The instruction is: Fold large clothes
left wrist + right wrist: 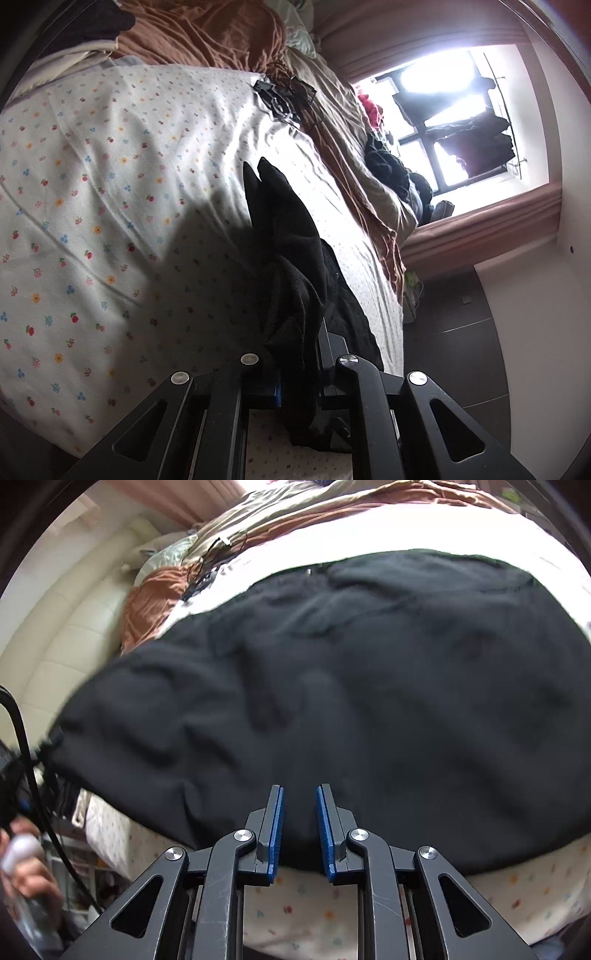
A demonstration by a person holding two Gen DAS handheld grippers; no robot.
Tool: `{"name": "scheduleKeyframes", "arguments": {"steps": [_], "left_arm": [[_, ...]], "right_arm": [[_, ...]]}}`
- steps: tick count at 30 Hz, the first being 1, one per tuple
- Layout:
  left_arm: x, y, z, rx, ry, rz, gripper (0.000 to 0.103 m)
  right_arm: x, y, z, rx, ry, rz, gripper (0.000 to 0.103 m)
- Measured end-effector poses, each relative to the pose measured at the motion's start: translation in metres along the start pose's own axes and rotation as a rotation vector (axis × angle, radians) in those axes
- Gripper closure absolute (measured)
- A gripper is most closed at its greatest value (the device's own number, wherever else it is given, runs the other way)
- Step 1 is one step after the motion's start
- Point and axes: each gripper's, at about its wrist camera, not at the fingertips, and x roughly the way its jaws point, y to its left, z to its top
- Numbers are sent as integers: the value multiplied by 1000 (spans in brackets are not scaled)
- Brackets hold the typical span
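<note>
Floral bedsheet (110, 184), black garment (332, 701) (blurred edges)

A bed (92, 177) covered by a white floral sheet (306, 915) fills both views. A black garment (332, 686) lies spread across it mid-frame; a brown blanket (207, 33) is bunched at upper left, with tangled black cables (286, 98) beside it.

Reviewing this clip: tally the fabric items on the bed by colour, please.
Black: 1, the large black fleece garment
White: 1, the white flower-print sheet
Brown: 1, the rust-brown crumpled blanket
Beige: 1, the beige wrinkled cover
Total: 4
</note>
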Motion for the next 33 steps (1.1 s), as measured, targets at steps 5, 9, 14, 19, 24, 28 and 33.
{"name": "scheduleKeyframes", "arguments": {"steps": [5,9,14,19,24,28,33], "left_arm": [[2,-33,-4,65,-10,-16,93],[9,-64,-11,125,-6,-32,93],[21,-103,-21,208,12,-61,93],[35,-145,-30,283,36,-93,93],[54,-185,-46,352,81,-121,94],[76,-211,-56,397,129,-150,94],[107,-234,-72,434,190,-165,94]], "right_arm": [[16,-12,-9,19,7,51,83],[30,-15,-17,7,-3,54,83],[26,-21,-12,24,33,103,84],[-12,-39,-5,58,-15,161,84],[-62,-73,-2,120,-120,169,84],[-98,-109,0,191,-201,148,84],[-139,-155,-15,286,-282,113,84]]}}
